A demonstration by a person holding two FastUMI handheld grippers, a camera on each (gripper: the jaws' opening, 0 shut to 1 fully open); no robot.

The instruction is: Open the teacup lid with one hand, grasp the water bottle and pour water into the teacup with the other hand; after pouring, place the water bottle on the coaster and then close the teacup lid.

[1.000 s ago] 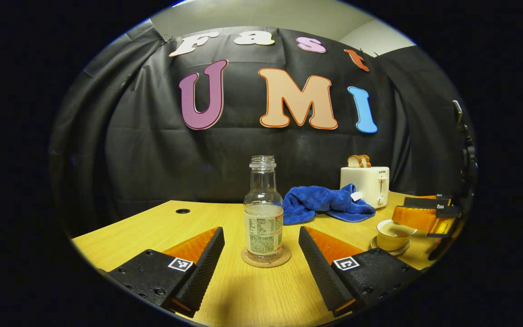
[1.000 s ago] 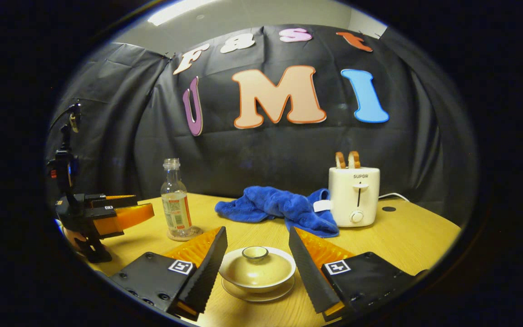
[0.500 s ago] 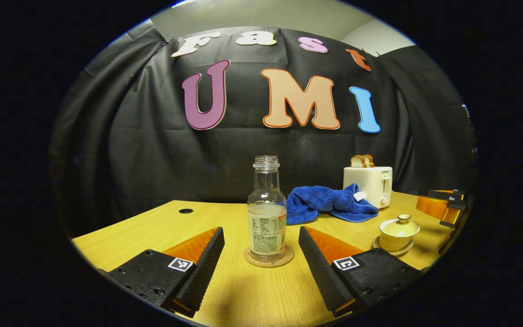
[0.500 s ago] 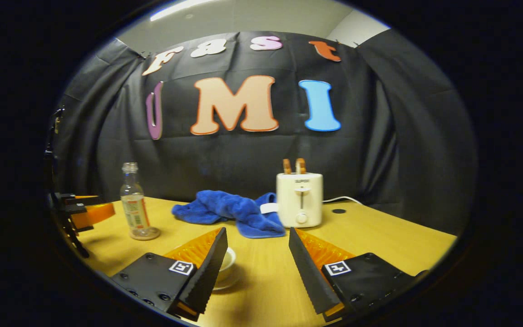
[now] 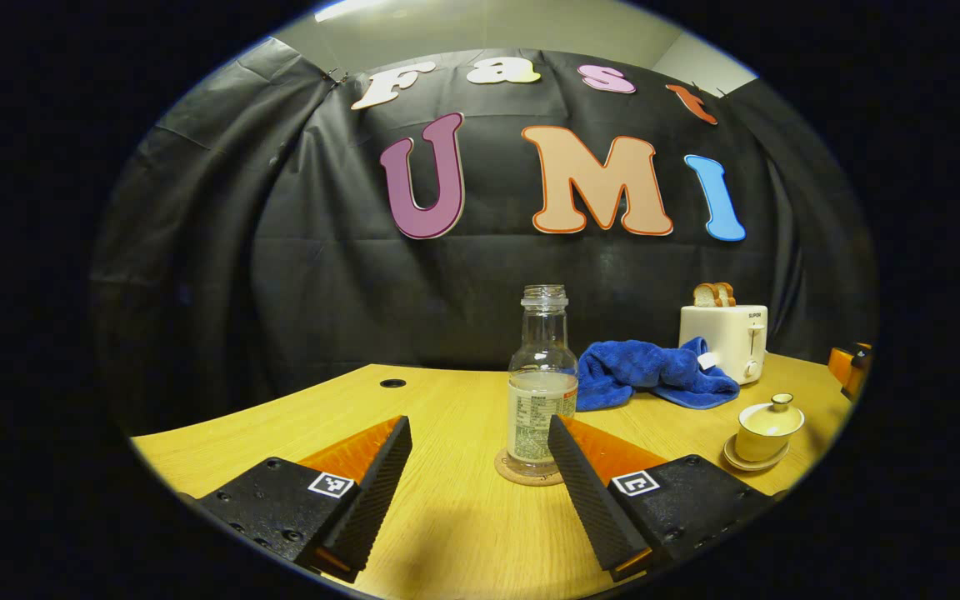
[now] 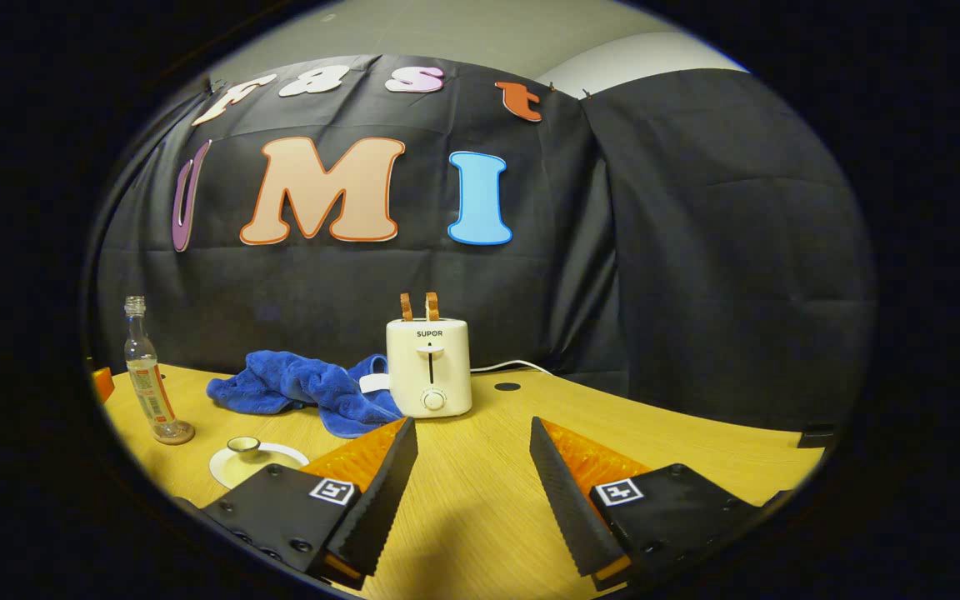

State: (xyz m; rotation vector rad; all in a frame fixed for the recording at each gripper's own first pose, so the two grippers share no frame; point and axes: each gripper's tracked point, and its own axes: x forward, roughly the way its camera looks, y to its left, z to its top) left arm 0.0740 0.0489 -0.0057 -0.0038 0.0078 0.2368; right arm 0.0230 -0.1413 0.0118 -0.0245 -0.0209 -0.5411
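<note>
- Left gripper (image 5: 480, 492): jaws spread wide, holding nothing, low over the table (image 5: 447, 542); the water bottle (image 5: 541, 387) stands just ahead, near its right-hand finger.
- Right gripper (image 6: 473, 492): jaws likewise apart and empty, over bare wood, with the teacup (image 6: 257, 460) off to its left.
- Water bottle: upright on the round coaster (image 5: 522, 471), uncapped, partly filled. Judged rigid, smooth and fairly light; the labelled lower body offers the broadest, least slippery hold, while the narrow neck would tip more readily.
- Teacup: in the left gripper view it sits on its saucer (image 5: 751, 463), lid (image 5: 772, 414) on, well apart from the bottle. Probably ceramic, hence brittle; the small knob atop the lid is the natural pinch point.
- Background: blue cloth (image 6: 301, 390) and toaster (image 6: 429, 367) behind; neither belongs to the task.
- Stage, as judged: bottle on coaster and cup covered, so the sequence looks complete.
</note>
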